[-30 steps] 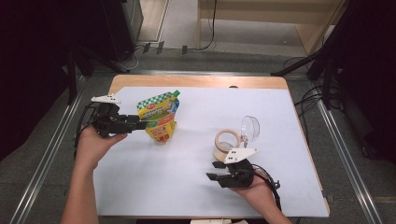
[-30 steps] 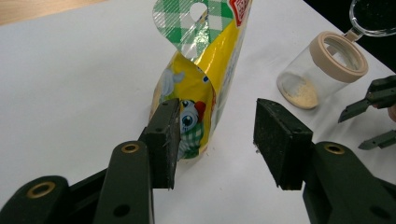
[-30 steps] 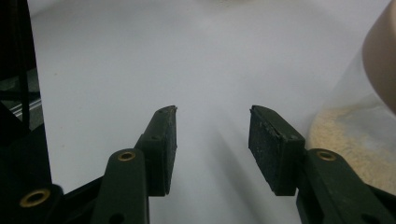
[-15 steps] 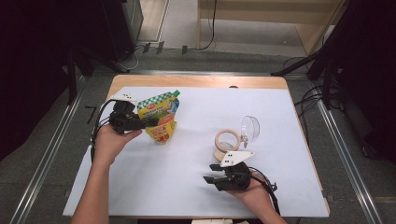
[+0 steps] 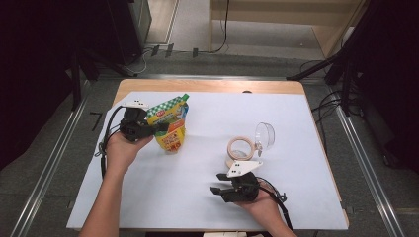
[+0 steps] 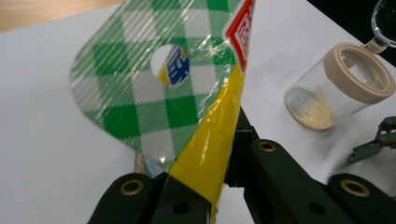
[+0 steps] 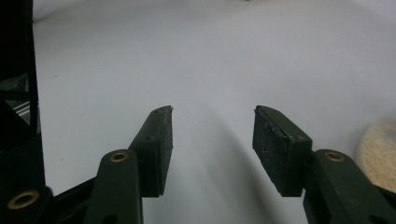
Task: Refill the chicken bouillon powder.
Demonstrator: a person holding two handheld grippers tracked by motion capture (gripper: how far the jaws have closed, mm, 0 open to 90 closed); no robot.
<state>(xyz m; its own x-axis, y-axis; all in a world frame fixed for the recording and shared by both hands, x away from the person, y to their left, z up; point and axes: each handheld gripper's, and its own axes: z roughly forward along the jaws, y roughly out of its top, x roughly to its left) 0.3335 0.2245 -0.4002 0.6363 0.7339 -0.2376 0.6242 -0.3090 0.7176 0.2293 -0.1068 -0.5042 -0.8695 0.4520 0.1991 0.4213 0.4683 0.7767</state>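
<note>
A standing pouch [image 5: 171, 129] with a green-and-white checked top and a yellow body is on the white table at the left. My left gripper [image 5: 159, 129] comes at it from the left. Its jaws have just been closing and are now shut on the pouch's yellow side edge [image 6: 212, 144]. A clear jar [image 5: 242, 148] with a beige rim lies on its side at the centre right, its hinged lid [image 5: 265, 135] swung open and some beige powder [image 6: 314, 113] inside. My right gripper [image 5: 221, 190] rests near the front edge, open, nothing between its pads [image 7: 275, 144].
White paper covers the wooden table [image 5: 207, 86]. The far edge and the right edge drop to the floor, where cables and stand legs lie. In the left gripper view the other gripper's jaw tip [image 6: 373, 144] shows at the right, below the jar [image 6: 343, 88].
My left hand has moved right, up to the pouch, and its jaws have closed on the pouch's edge. The right gripper has stayed where it was.
</note>
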